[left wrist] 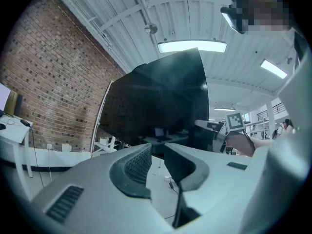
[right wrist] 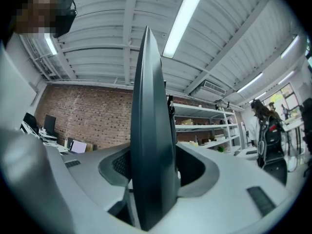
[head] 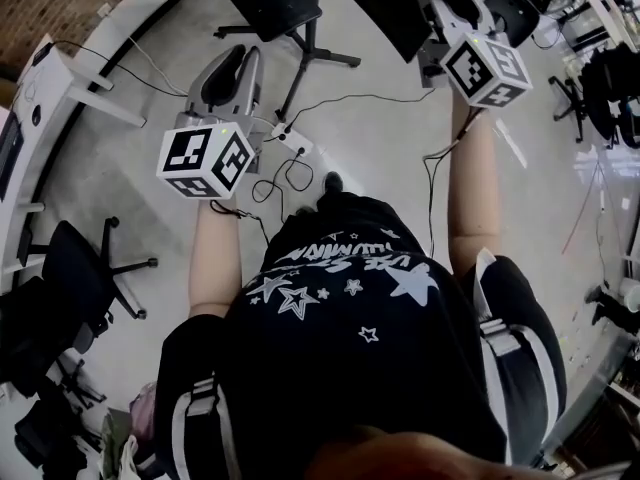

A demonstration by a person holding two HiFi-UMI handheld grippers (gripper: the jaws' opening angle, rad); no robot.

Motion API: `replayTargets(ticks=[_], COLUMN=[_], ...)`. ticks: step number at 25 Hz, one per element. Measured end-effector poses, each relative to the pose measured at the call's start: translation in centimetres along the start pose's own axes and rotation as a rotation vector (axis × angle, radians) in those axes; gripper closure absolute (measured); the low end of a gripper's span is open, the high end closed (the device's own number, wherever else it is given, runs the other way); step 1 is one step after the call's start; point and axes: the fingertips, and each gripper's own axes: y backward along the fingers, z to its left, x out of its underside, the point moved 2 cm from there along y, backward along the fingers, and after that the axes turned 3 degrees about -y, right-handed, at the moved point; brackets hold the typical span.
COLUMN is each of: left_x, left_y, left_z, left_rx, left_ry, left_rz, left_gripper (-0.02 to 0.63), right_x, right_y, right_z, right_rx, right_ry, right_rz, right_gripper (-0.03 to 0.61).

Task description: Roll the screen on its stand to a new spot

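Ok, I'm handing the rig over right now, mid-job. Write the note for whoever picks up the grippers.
Right gripper: shut on the edge of the screen.
Left gripper: open, nothing between its jaws, pointed at the screen, short of it.
Screen upright on its stand, ahead of both grippers.
Done: one-sided grip. How far it has rolled can't be told.
Left: roll it to the new spot; probably add the left grip first. Mind the power strip and cables on the floor near the stand.
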Motion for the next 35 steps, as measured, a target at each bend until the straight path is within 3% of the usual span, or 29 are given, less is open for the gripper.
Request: replayTargets(ticks=[5,13,29,35], left_x=[-0.6,-1.2,1.4,1.9], left_y=[1.3,2.7,1.4,1.7], left_z=[-0.3,-2.4,-16.6,-21.5], left_rx=[-0.033,-0.088,-0.102,-0.106], left_ry=[0.002,-0.013,-0.021,-0.041], left_rz=[-0.016,-0.024,0.006,0.009], left_gripper=[0.523,0.523,0.523,0.523], right_x=[-1.2,0.5,1.2,1.8], right_y=[2.1,5.3,14.6,18.4], right_z=[-0.1,-0.6,-2.0,-2.8], right_rx=[0.003,-0.02,-0.255,-0.32], right_ry=[-0.06,-0.088,-0.195,-0.173], right_rz=[0.007,0.045,0.12,0.157], right_gripper=[0.332,0.328,0.331,0.389])
